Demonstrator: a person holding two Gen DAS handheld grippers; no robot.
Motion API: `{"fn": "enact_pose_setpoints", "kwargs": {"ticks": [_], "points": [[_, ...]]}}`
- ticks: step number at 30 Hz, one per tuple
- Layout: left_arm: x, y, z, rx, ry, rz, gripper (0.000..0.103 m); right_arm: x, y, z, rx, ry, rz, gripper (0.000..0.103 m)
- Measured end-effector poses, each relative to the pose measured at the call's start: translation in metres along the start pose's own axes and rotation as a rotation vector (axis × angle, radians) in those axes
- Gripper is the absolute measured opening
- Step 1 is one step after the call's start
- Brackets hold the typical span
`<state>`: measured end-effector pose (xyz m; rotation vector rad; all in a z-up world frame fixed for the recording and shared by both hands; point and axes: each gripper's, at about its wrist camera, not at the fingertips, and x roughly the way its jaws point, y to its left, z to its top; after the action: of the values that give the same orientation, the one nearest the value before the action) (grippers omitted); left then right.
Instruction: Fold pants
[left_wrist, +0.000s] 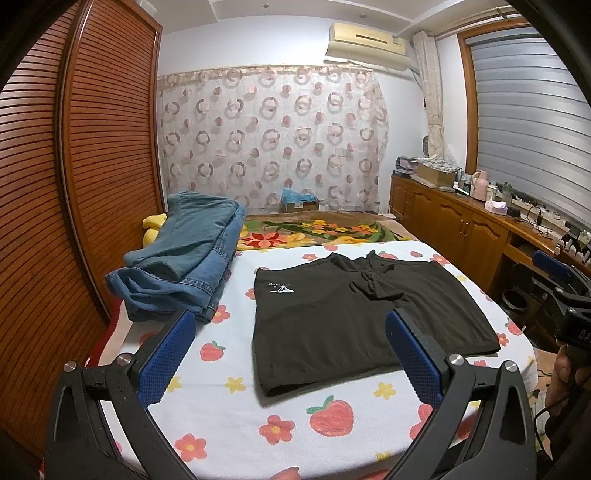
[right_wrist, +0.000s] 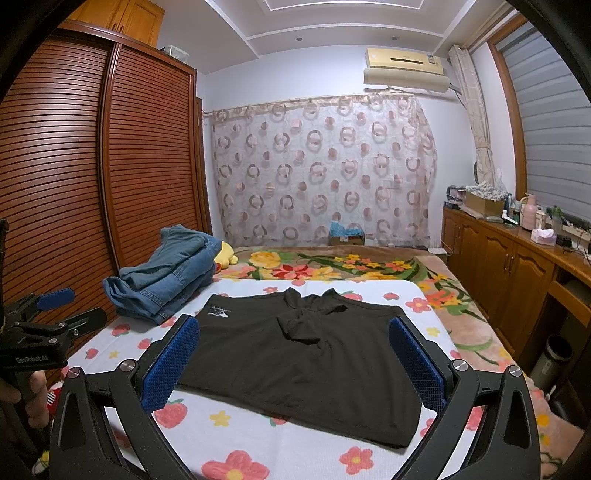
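Black pants (left_wrist: 354, 317) flat on bed, ahead of both tools (left_wrist: 291, 354) (right_wrist: 295, 362); jaws spread wide, empty.

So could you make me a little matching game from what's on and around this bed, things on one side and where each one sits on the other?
Things:
1. black pants
2. denim pile
3. yellow plush toy
4. pink flask

Places:
A. on the wooden counter under the window
B. spread flat in the middle of the strawberry sheet
C. tucked behind the jeans, at the wardrobe side
D. stacked at the bed's left edge beside the slatted wardrobe

Pairs: 1-B, 2-D, 3-C, 4-A
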<state>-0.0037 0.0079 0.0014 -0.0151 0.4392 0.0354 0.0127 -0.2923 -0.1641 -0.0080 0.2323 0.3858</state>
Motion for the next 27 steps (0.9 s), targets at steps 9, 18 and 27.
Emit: {"fn": "enact_pose_setpoints", "kwargs": {"ticks": [9,18,27], "points": [[-0.0006,-0.0001,0.0008,0.000,0.000,0.000,0.103,0.0000,-0.0002,0.0000,0.001,0.000,0.001,0.102],[-0.0005,-0.0008,0.0002,0.000,0.000,-0.001,0.103,0.0000,0.0000,0.0001,0.001,0.000,0.000,0.102],[-0.0020,-0.0018,-0.0003,0.001,0.000,0.000,0.103,0.0001,0.0003,0.0002,0.001,0.001,0.001,0.102]]}}
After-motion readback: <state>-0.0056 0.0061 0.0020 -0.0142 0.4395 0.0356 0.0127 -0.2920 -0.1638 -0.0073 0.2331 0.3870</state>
